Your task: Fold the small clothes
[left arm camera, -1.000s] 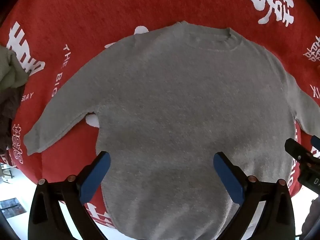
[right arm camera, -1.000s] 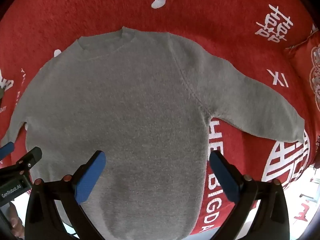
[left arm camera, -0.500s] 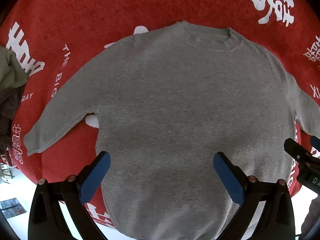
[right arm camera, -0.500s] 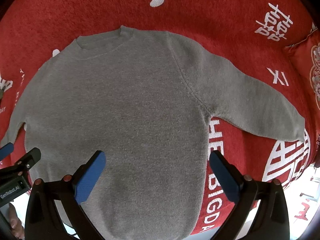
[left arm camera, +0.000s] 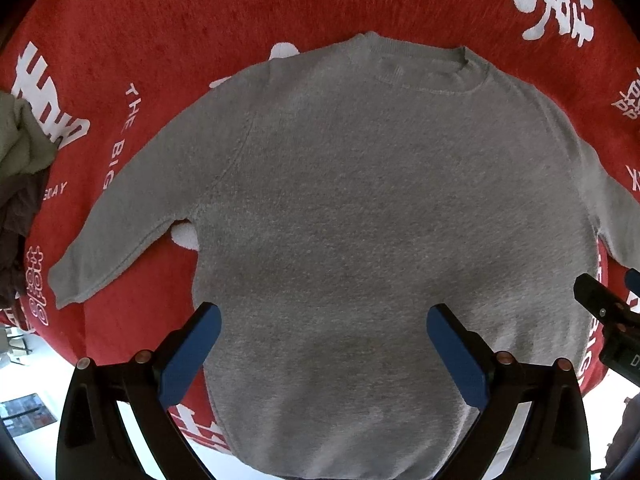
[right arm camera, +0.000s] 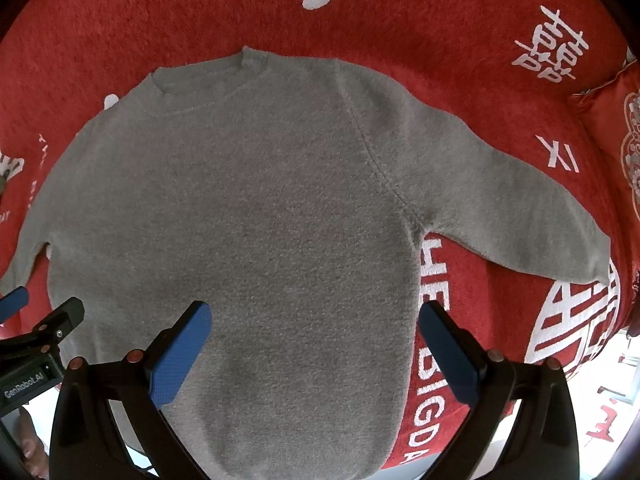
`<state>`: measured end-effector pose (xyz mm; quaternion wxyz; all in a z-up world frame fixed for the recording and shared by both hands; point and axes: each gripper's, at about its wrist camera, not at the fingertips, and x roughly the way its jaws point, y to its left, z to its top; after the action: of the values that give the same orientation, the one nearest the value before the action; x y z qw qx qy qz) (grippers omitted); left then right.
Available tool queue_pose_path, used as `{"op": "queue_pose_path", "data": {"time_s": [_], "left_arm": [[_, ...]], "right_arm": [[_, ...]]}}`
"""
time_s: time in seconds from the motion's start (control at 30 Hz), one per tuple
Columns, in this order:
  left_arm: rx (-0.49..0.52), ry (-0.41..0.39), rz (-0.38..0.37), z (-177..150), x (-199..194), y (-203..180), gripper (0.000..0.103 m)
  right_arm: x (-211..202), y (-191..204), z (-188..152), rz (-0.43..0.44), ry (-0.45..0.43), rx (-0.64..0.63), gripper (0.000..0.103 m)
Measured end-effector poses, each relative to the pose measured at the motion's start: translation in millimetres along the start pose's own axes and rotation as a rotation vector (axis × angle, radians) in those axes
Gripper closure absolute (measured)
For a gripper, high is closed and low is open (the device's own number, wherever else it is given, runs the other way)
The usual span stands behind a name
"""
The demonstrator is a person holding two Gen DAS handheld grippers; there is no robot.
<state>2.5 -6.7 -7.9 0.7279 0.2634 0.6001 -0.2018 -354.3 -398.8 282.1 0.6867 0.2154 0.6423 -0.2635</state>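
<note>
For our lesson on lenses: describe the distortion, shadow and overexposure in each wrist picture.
Left wrist view: the fisheye bulges the grey sweater and darkens the corners; a soft shadow lies on its hem between the open left tool; the floor at lower left is blown out white. Right wrist view: the same bulge bends the red blanket; the open right tool is sharp; glare at lower right.

The grey sweater (left arm camera: pixel 360 208) looks soft, matt knit; the red blanket (left arm camera: pixel 200 20) is fuzzy cloth.

Left gripper (left arm camera: pixel 323 350) and right gripper (right arm camera: pixel 314 346) side by side, jaws spread wide, nothing held
</note>
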Motion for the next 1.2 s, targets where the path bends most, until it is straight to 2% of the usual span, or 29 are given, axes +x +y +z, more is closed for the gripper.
{"op": "queue_pose_path", "data": {"time_s": [0.63,0.9,1.2], "left_arm": [[-0.003,-0.007,-0.025,4,6,2,0.0],[-0.02,-0.066,-0.057,6,5,5,0.0],[-0.018,-0.038,-0.052,7,9,7,0.0]], "right_arm": [[3,4,2,-0.005,0.006,-0.007,0.0],[5,8,4,-0.009,0.006,-0.009,0.0],[5,13,6,-0.014,0.011,-0.014,0.0]]}}
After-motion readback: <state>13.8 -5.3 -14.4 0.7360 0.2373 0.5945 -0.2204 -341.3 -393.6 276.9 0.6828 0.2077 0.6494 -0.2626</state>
